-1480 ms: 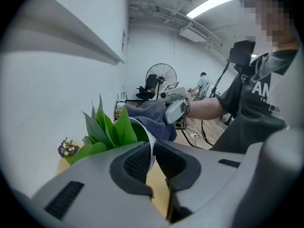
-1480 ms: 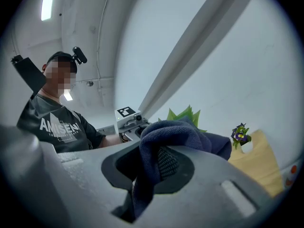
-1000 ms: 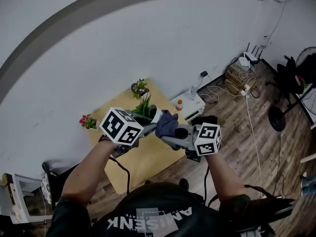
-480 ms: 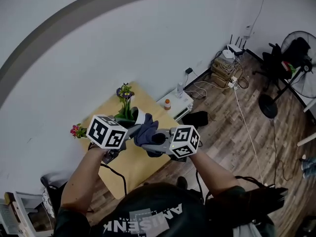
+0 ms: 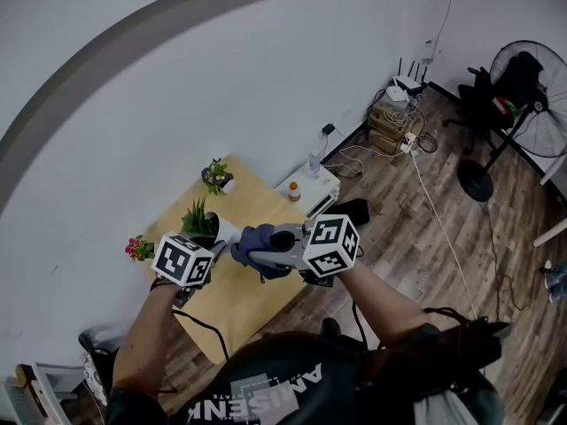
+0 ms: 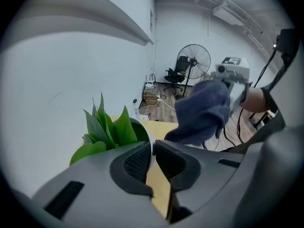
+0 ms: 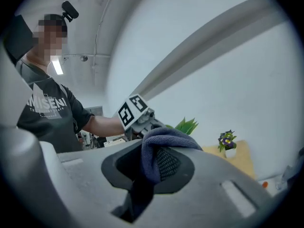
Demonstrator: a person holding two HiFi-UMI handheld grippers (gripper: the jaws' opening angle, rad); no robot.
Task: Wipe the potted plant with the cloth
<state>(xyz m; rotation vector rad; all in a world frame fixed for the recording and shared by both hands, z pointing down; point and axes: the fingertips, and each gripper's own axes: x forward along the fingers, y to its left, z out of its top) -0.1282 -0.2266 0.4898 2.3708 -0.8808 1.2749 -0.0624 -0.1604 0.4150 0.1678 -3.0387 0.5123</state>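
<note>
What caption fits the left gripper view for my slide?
Left claw grips the potted plant by its pot rim; the blue cloth hangs alongside.

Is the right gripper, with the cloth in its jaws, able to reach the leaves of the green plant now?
Probably yes. The cloth in the right gripper hangs beside the green plant with only air between them, and the left gripper holds the pot by its rim, leaving the leaves uncovered.
</note>
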